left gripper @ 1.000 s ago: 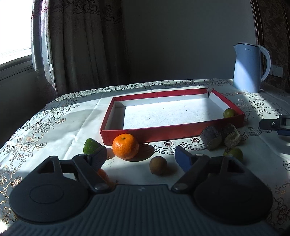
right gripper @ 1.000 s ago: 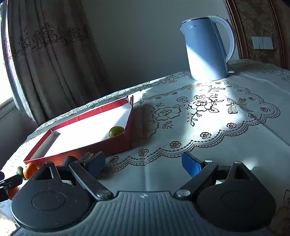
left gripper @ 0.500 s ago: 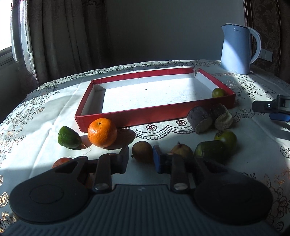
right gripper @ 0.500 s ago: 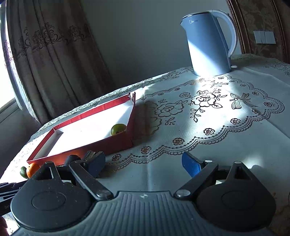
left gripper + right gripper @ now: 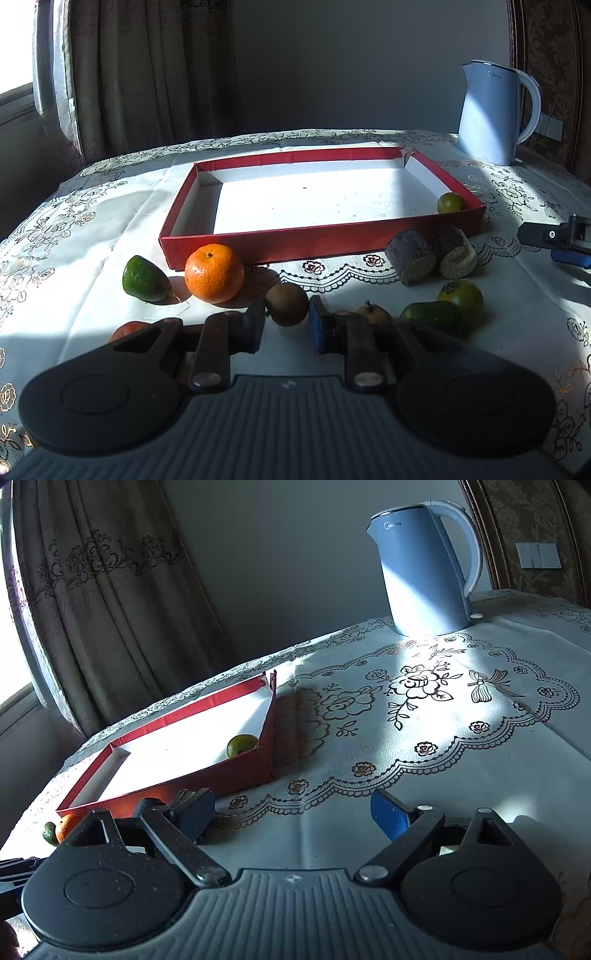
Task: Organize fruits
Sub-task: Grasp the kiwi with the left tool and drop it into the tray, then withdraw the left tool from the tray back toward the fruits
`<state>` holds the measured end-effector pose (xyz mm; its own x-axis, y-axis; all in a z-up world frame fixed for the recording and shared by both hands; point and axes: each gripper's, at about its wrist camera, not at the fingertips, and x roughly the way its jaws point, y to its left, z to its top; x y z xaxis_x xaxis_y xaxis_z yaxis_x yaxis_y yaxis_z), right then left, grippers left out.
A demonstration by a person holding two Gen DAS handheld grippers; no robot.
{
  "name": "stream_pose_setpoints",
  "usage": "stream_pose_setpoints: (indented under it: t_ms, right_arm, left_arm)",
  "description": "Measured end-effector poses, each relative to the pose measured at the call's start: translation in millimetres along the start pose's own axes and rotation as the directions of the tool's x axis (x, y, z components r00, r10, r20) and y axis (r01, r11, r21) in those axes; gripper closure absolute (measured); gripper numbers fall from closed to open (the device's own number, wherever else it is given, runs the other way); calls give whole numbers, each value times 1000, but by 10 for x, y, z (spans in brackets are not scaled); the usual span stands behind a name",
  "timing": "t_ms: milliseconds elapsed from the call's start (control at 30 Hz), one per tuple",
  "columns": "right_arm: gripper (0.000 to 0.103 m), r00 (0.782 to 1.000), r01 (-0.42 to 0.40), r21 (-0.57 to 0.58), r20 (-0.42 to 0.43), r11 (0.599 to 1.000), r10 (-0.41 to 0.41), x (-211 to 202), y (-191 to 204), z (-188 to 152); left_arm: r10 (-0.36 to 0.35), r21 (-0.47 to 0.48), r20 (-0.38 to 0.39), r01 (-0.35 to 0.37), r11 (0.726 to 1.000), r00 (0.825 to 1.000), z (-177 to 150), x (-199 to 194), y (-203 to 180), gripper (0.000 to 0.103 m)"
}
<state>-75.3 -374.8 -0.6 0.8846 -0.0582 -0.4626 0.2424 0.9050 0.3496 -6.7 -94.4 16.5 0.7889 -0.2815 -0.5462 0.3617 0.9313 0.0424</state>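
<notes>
My left gripper [image 5: 287, 320] is shut on a small brown round fruit [image 5: 287, 304], which sits pinched between the fingertips on the tablecloth. An orange [image 5: 214, 273] and a green fruit [image 5: 144, 278] lie just left of it, in front of the red tray [image 5: 325, 242]. A small green fruit [image 5: 450, 202] rests in the tray's near right corner and shows in the right wrist view as well [image 5: 242, 745]. My right gripper [image 5: 291, 812] stands open over bare cloth to the right of the tray [image 5: 236, 775], with nothing between its fingers.
Right of the held fruit lie a brownish fruit [image 5: 373, 314], a dark green one [image 5: 430, 314], a green persimmon-like one [image 5: 461, 297] and two cut stalk pieces [image 5: 410, 254]. A second orange [image 5: 127, 328] is partly hidden. A blue kettle [image 5: 424, 572] stands at the back right.
My left gripper's jaws have closed from wide apart onto the brown fruit, and its view has tipped slightly. The right gripper has stayed open and still.
</notes>
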Motion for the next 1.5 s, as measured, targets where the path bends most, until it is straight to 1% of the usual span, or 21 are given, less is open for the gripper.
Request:
stream_pose_setpoints:
  t_ms: [133,200,300,433,567,633,667,700,767,800,933,1233,1500]
  right_arm:
    - [11,1000,0,0,-1,1000,0,2,-1,-1]
    - [11,1000,0,2,-1,1000,0,4,-2,-1]
    - [11,1000,0,10,-3,1000,0,-1,-17,-2]
    - [11,1000,-2,11,-7,1000,2,7,-20,-2]
    - [11,1000,-2,16,-9,1000,2,11,-24,-2]
    - [11,1000,-1,19,-12,1000,2,17,-29,0]
    - [11,1000,-2,20,-13,1000,2,18,-31,-2]
    - [11,1000,-1,21,-15,1000,2,20,-31,-2]
    - [11,1000,-2,21,-16,1000,2,22,-31,-2]
    - [11,1000,-2,22,-15,1000,2,22,-33,-1]
    - [11,1000,-1,28,-17,1000,1,27,-41,-2]
    - [11,1000,4,43,-15,999,-4,25,-62,-4]
    - [11,1000,11,46,-12,999,-10,23,-63,-3]
  left_arm:
    - [19,-16,51,-18,1000,999,177,-26,33,80]
    - [33,-36,67,-30,999,997,285,36,68,80]
    - [73,-56,90,-68,996,993,412,146,131,80]
    - [113,-76,68,-108,991,991,563,387,237,80]
    - [137,-120,29,-132,984,990,613,561,341,80]
    - [162,-130,23,-158,979,987,586,581,364,66]
    - [177,-136,25,-172,976,984,578,576,372,44]
    - [188,-143,36,-182,973,981,572,556,376,26]
    - [205,-147,64,-194,970,977,578,490,373,18]
    - [206,-142,72,-194,971,976,586,462,364,16]
    - [208,-116,79,-199,973,975,581,357,327,15]
    - [210,-131,90,-197,972,974,475,72,412,10]
    - [237,-155,112,-219,963,965,290,-234,568,4]
